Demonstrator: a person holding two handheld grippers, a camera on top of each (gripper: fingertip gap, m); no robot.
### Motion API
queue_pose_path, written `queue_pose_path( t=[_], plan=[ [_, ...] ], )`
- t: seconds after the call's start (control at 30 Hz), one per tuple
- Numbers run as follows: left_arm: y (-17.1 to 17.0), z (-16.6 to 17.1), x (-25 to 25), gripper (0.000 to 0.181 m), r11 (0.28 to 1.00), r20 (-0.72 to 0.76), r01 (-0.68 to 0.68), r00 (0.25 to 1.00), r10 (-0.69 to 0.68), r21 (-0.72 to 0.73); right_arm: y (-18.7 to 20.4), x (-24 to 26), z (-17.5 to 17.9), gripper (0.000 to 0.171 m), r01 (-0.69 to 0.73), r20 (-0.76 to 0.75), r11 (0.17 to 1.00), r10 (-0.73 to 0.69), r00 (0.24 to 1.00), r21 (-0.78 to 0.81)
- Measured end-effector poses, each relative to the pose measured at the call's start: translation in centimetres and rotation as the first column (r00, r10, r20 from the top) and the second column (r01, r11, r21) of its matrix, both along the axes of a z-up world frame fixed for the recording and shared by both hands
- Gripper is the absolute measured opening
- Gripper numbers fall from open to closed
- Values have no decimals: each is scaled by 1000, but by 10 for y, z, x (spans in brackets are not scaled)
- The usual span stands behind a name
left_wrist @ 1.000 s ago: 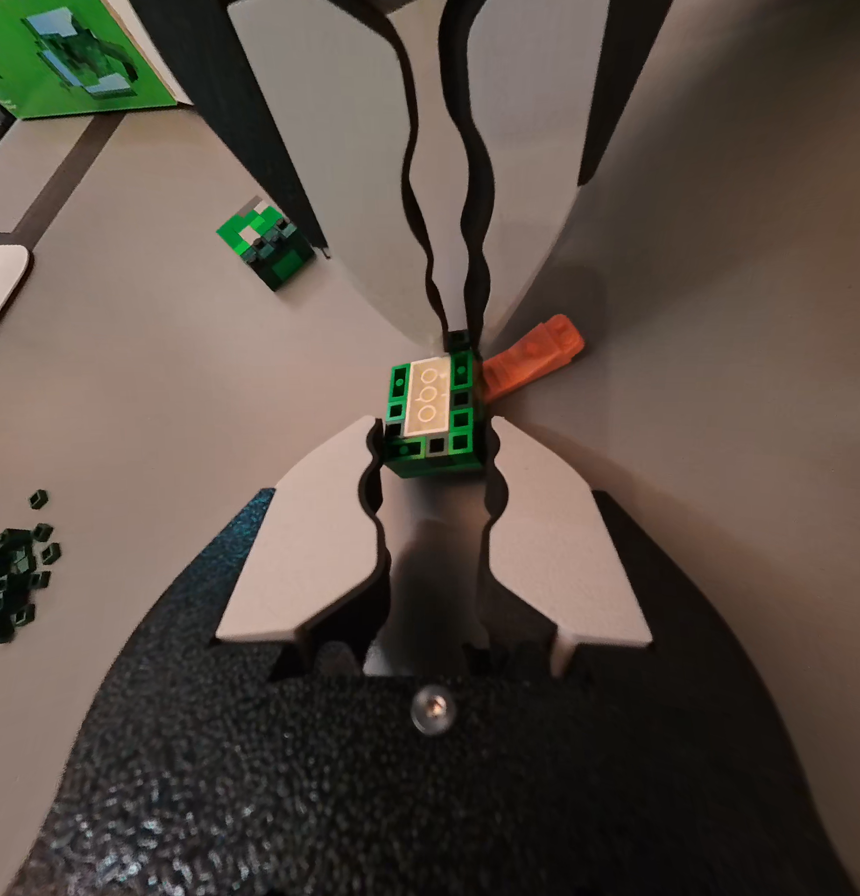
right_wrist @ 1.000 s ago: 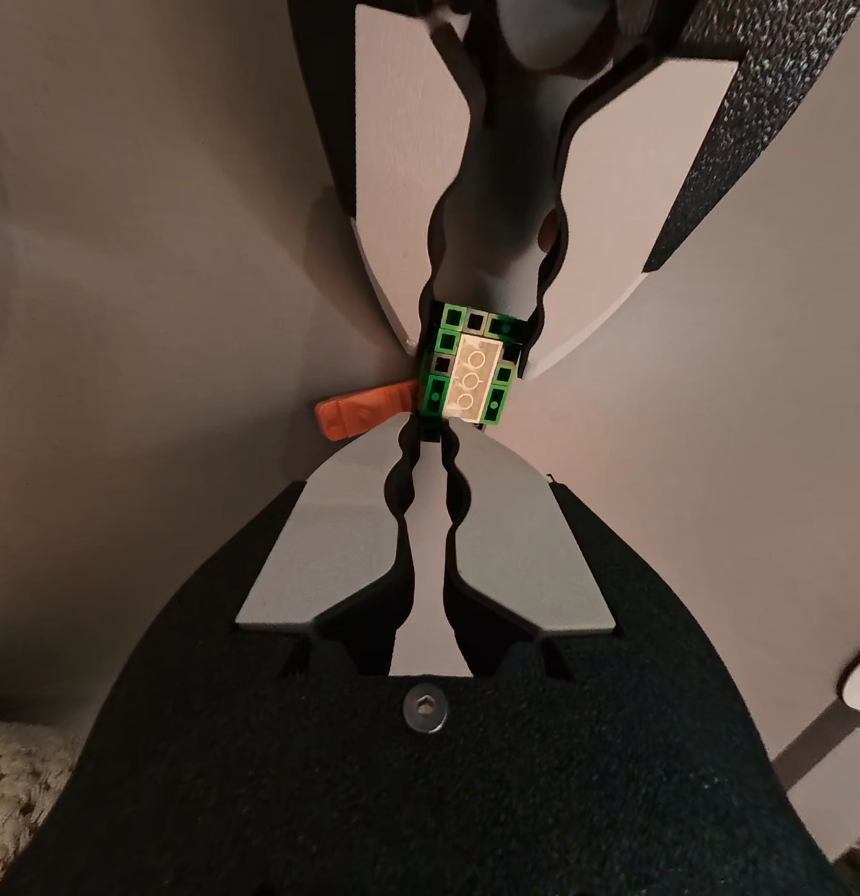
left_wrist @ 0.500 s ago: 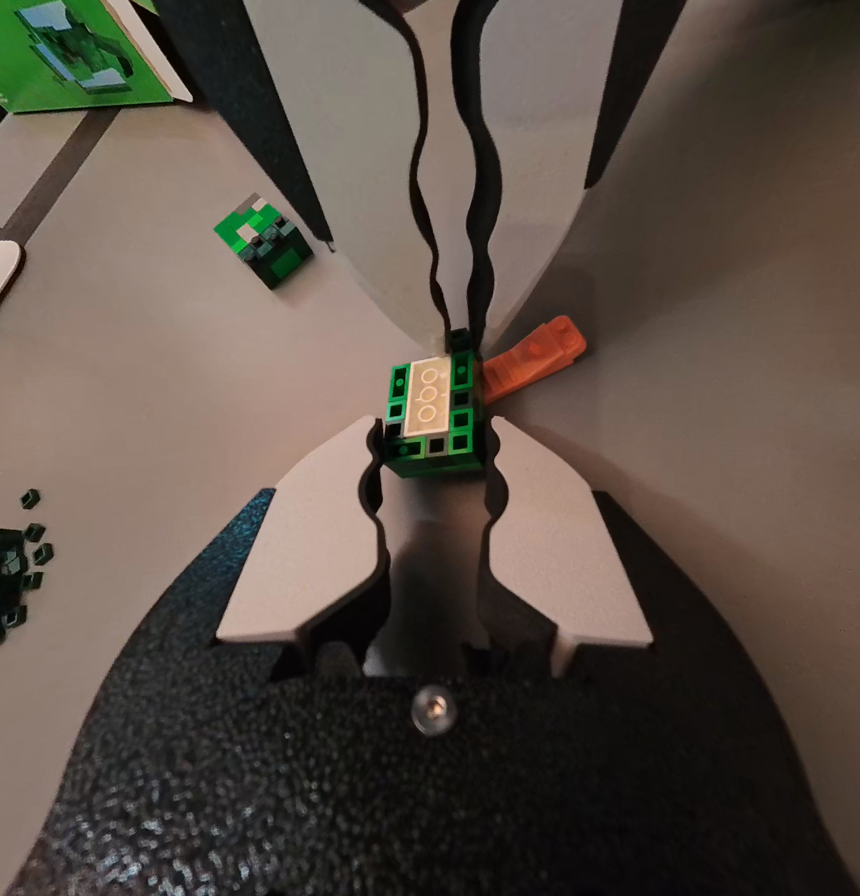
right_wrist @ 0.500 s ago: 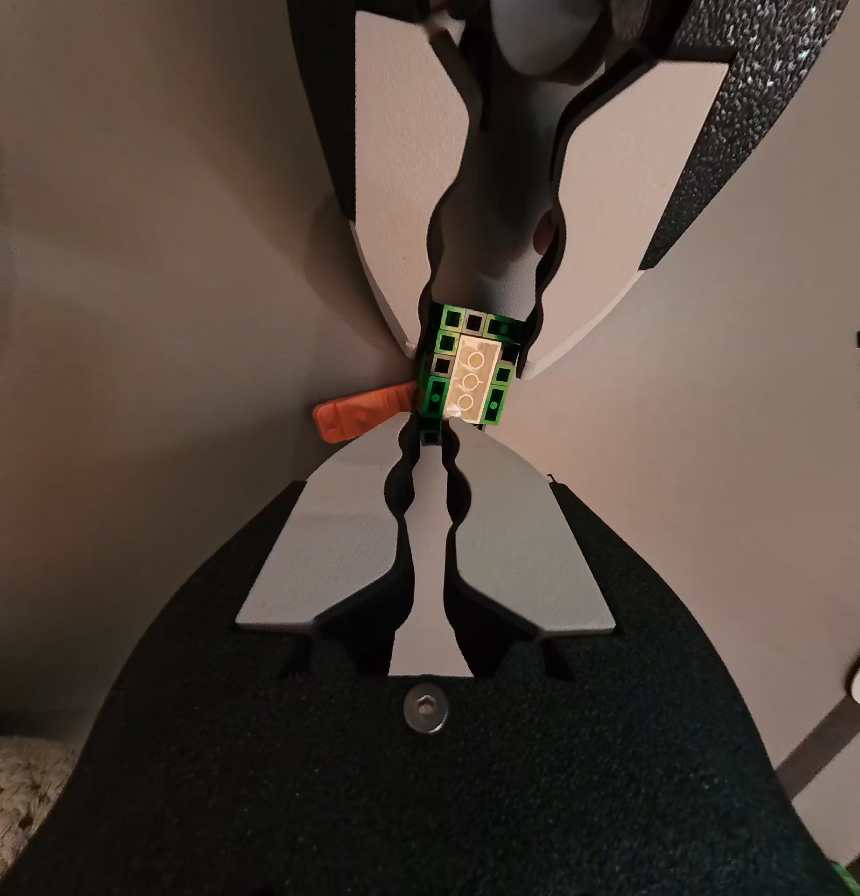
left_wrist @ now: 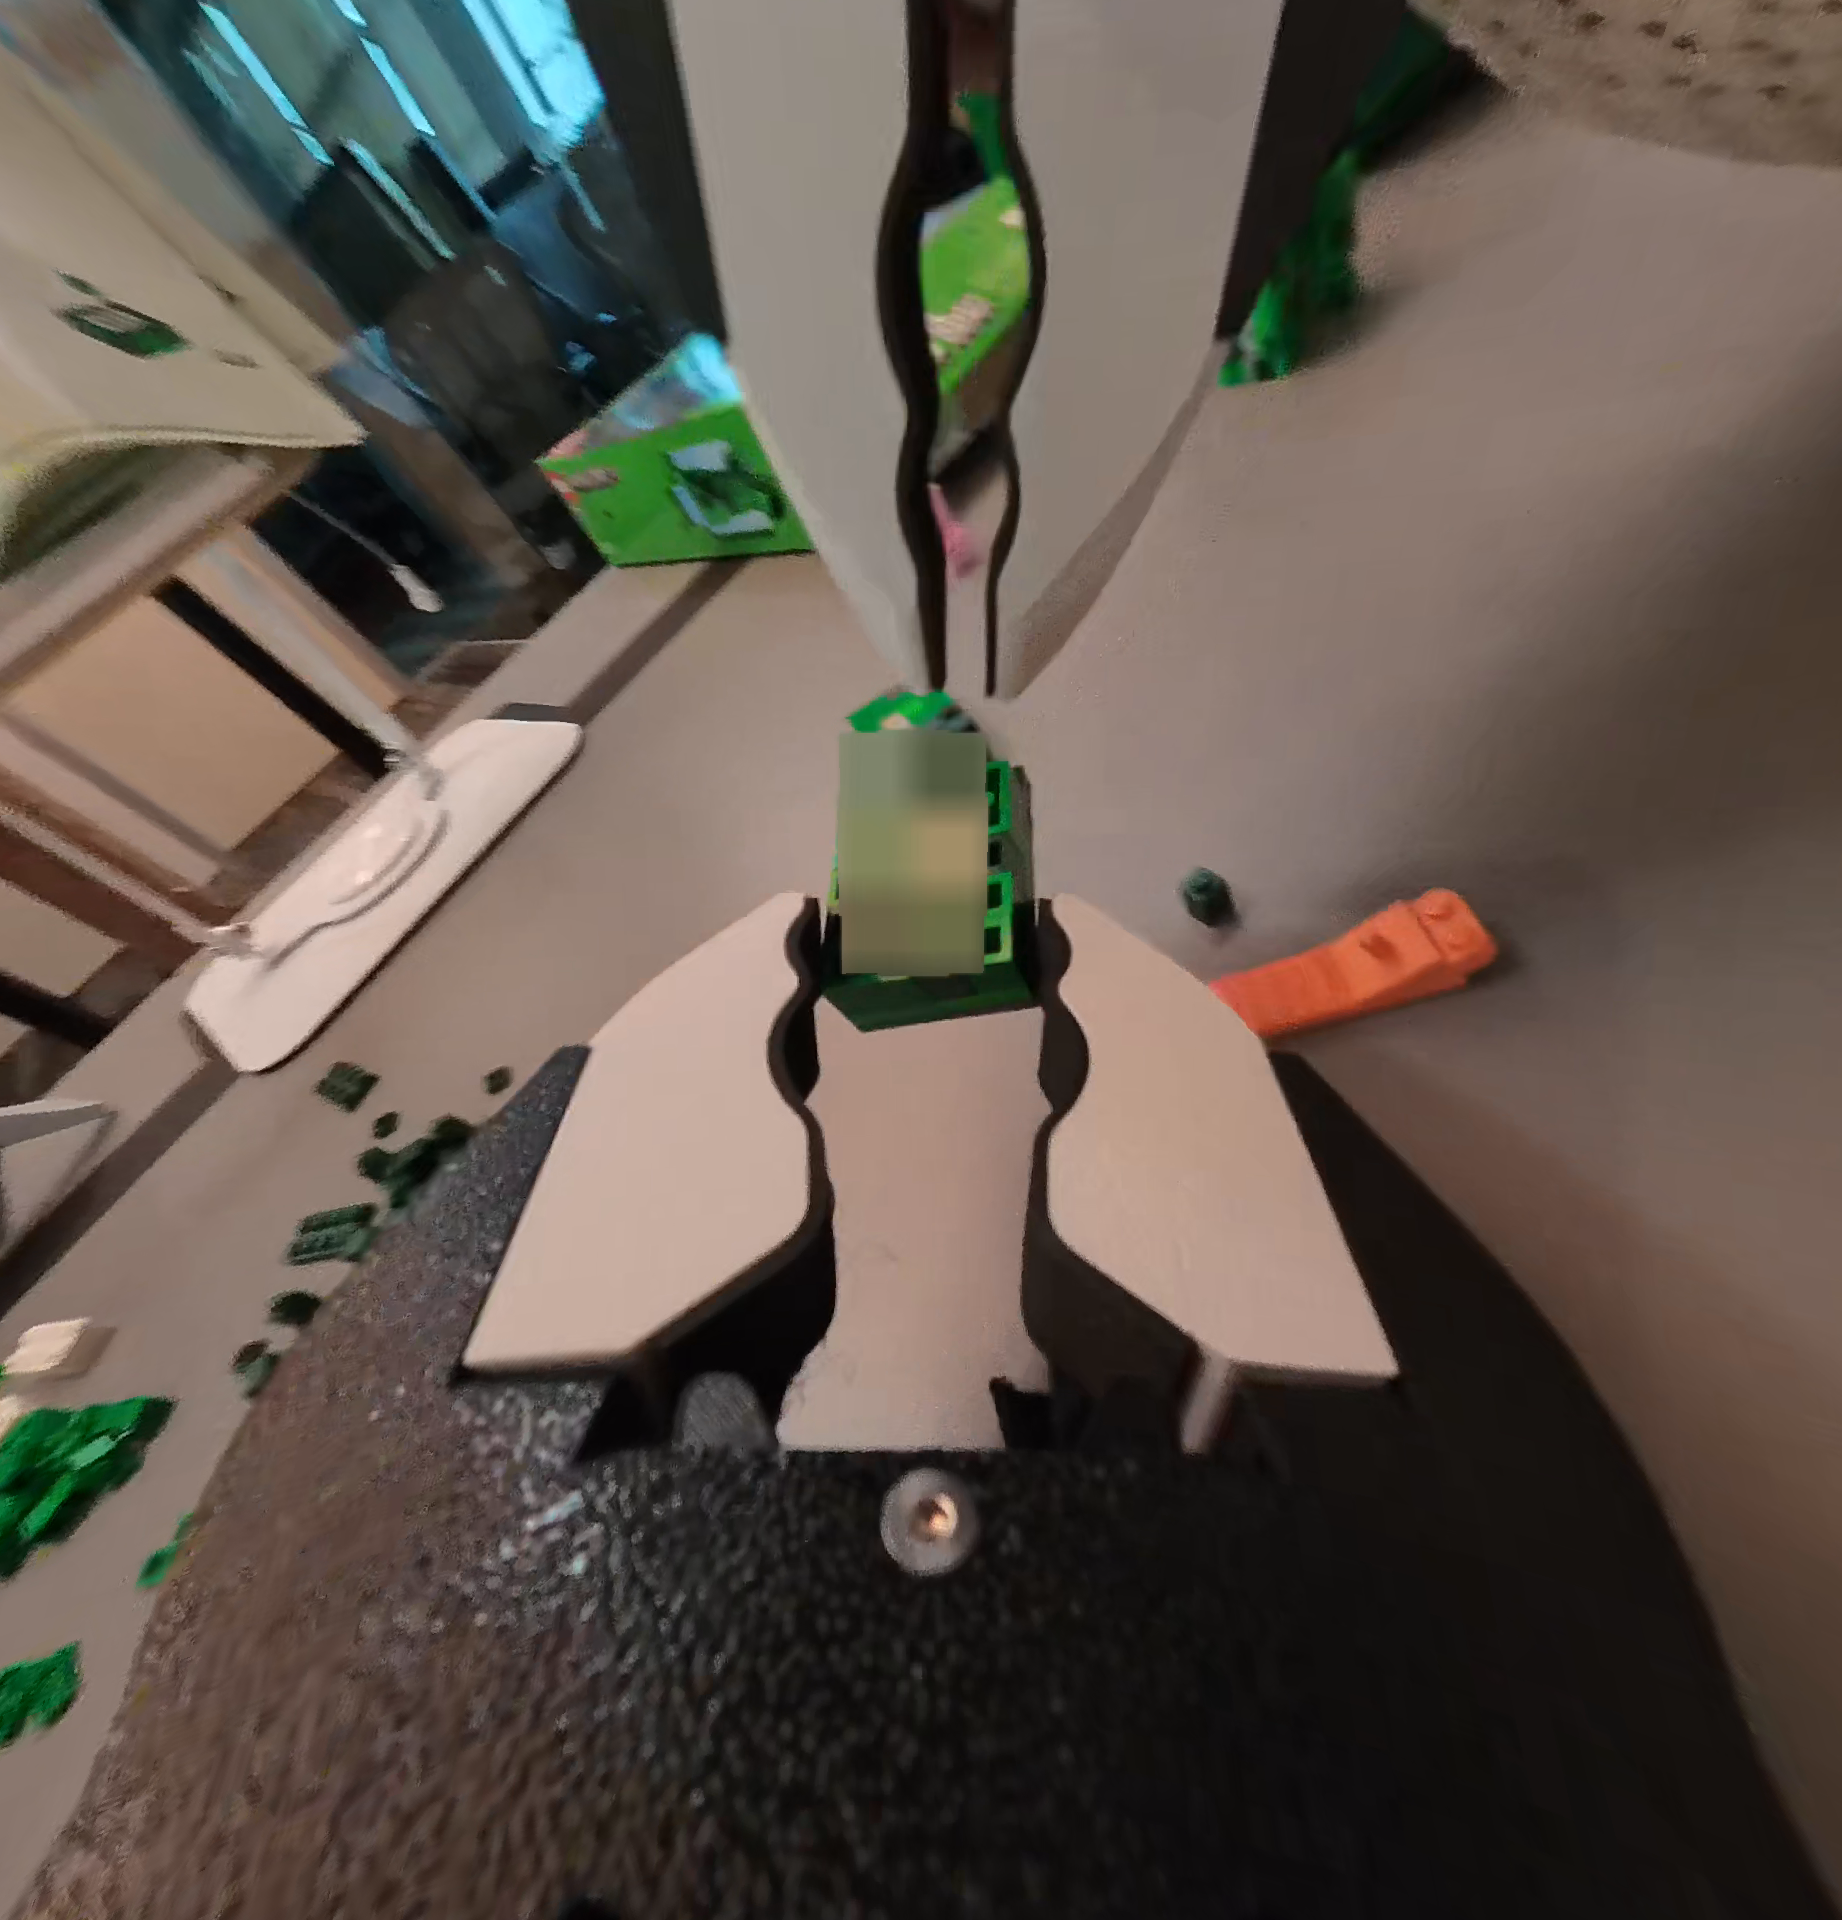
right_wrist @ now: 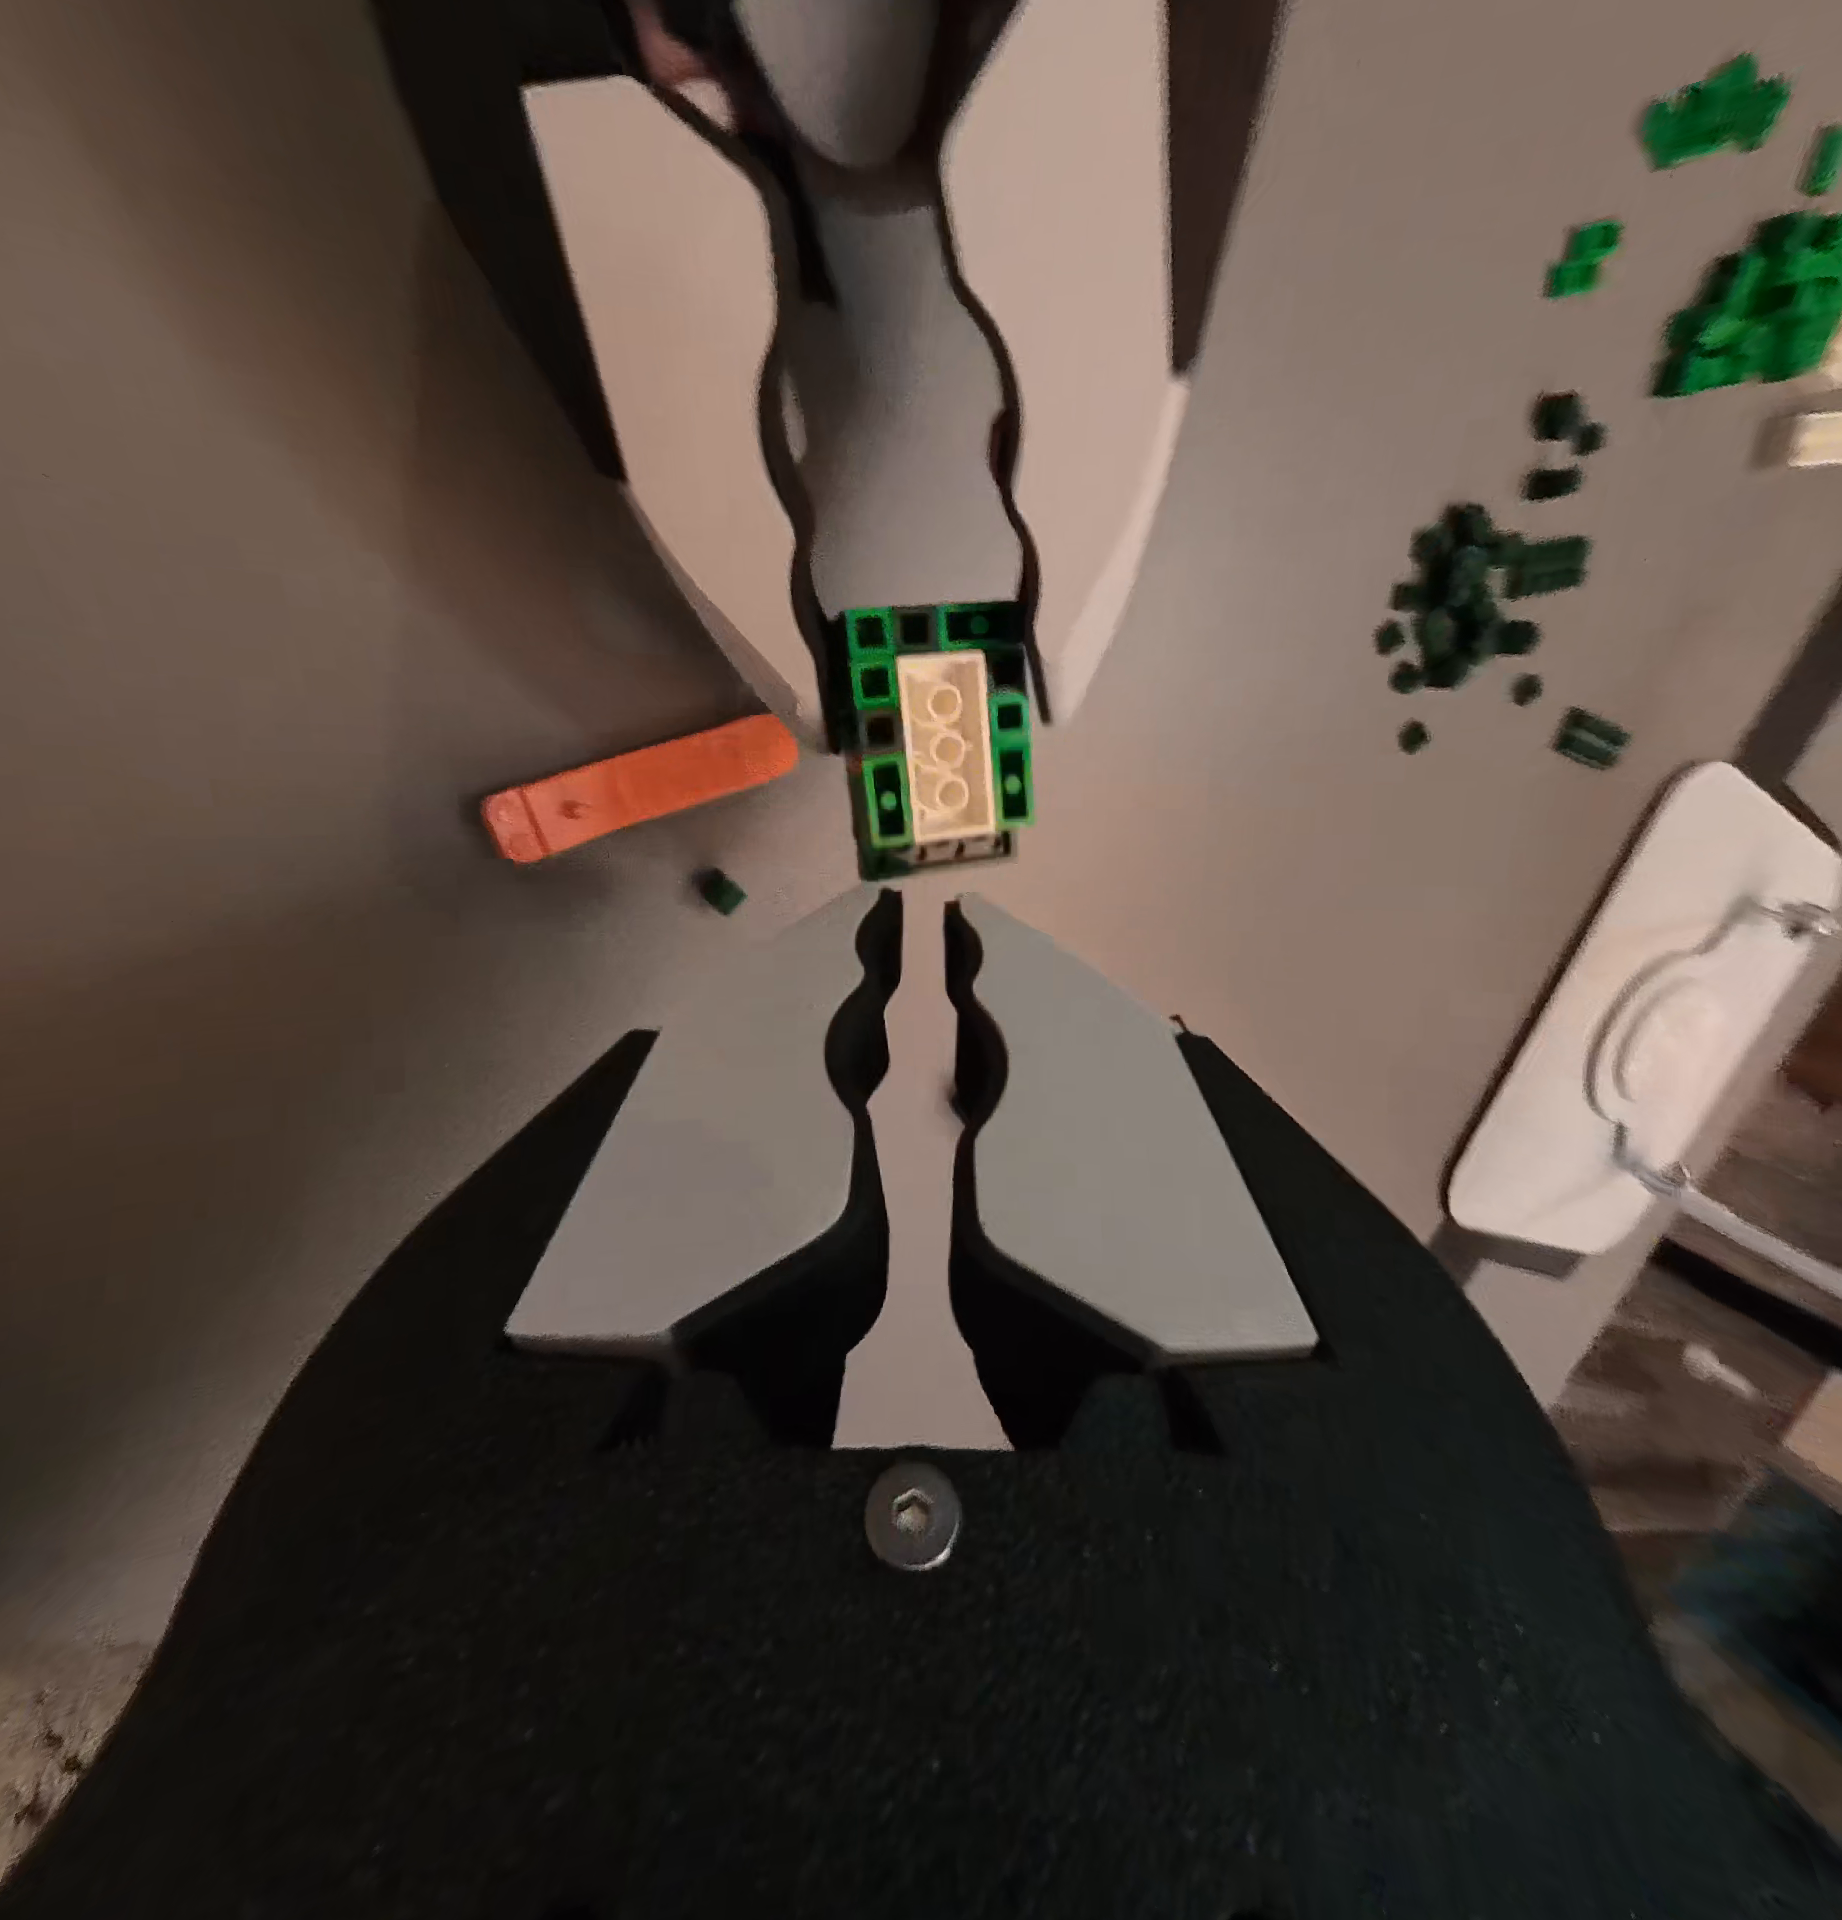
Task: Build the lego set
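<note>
Left wrist view: the left gripper (left_wrist: 927, 940) pinches the green lego block (left_wrist: 984, 977) by its two side walls, held off the grey table (left_wrist: 1519, 675); a mosaic patch hides most of the block's upper face.
Right wrist view: the same green lego block (right_wrist: 932, 727) sits at 12 o'clock from the right gripper (right_wrist: 922, 904), with a cream brick (right_wrist: 943, 753) let into its upward face.
Right gripper state: fingers drawn nearly together with only a thin slot between them, nothing visible in the slot, tips just short of the block's near edge.
Loose stud: one small dark green piece (right_wrist: 717, 891) lies on the table at 9 o'clock of the right gripper's tips, near the orange brick separator (right_wrist: 636, 795).
Spare parts: a dark green pile (right_wrist: 1457, 613) at 2 o'clock and a bright green pile (right_wrist: 1769, 301) at 1 o'clock in the right wrist view.
Step in hand (judgement): probably fitting a small piece onto the block's edge, with the left gripper as a vice.
Doing it well: keep the left grip square and firm on the side walls so the block cannot pivot; fetch the loose piece by its sides, line it up over an open socket, and press straight along the stud axis against the left hold.
Risk: off-axis pressure may twist the block out of the pinch or pop neighbouring tiles.
</note>
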State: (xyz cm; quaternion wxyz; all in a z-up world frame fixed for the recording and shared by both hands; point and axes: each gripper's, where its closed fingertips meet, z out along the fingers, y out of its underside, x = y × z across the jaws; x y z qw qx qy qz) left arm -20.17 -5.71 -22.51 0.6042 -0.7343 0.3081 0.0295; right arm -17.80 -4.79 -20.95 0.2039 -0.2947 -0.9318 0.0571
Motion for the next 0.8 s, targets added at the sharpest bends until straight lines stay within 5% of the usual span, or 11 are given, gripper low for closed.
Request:
queue_pose_path(
  t=[0.13,0.33,0.63,0.8],
  plan=[
    [4,20,-16,40,983,3,-117,993,118,144,5,6,4,12,114,-116,977,-136,984,-183],
    [5,31,-18,40,955,37,-159,987,154,250,5,34,-47,16,242,-198,899,-329,923,-364],
    [8,21,-18,40,973,68,-143,989,133,180,-3,38,-68,17,314,-240,799,-485,841,-514],
    [5,-1,-12,40,997,79,-83,993,83,-12,-3,28,-71,16,315,-244,792,-493,835,-523]
  ],
)
